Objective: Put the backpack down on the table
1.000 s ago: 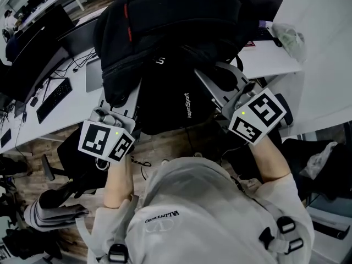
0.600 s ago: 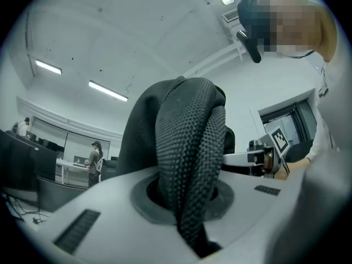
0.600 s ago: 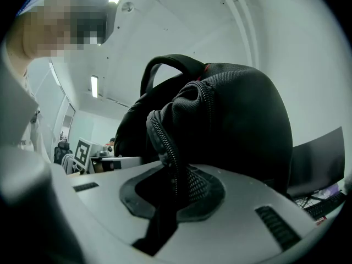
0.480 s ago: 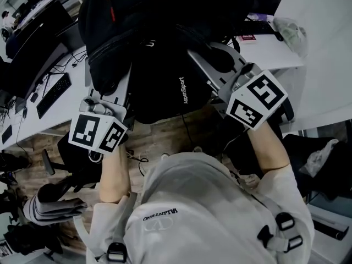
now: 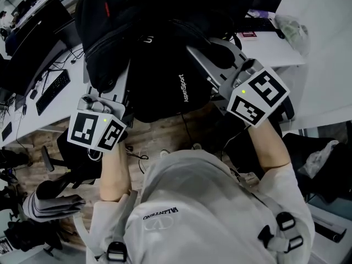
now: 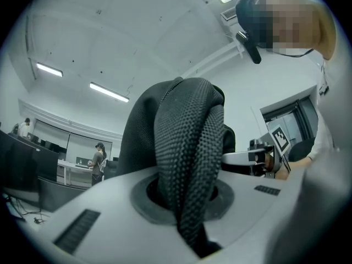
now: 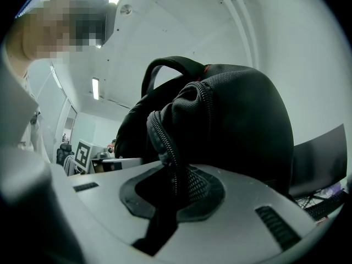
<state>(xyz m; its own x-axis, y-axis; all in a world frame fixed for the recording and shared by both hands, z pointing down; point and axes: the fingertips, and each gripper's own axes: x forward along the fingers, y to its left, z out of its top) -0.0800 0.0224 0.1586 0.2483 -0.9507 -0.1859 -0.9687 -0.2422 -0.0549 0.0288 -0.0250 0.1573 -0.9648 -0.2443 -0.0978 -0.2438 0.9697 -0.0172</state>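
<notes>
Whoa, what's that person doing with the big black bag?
A person is holding a black backpack up with two hand-held grippers. The left gripper is clamped on a woven strap, and the right gripper pinches the bag's fabric beside a zipper. The bag hangs at the edge of the white table, its lower part over the wooden floor, so it does not look put down yet.
</notes>
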